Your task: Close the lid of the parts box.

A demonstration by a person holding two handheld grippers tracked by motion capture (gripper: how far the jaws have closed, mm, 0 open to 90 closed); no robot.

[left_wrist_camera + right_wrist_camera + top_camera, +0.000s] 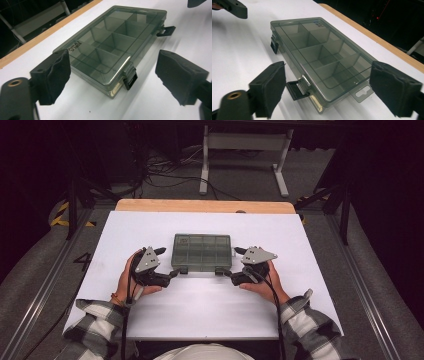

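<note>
Both hand-held grippers, left [175, 272] and right [225, 272], gape empty; those flipped latches [130, 79] could snag my pads, skidding the box [202, 252].

a lab: floor cables [165, 170], metal rails [45, 290], dark surroundings.
</note>
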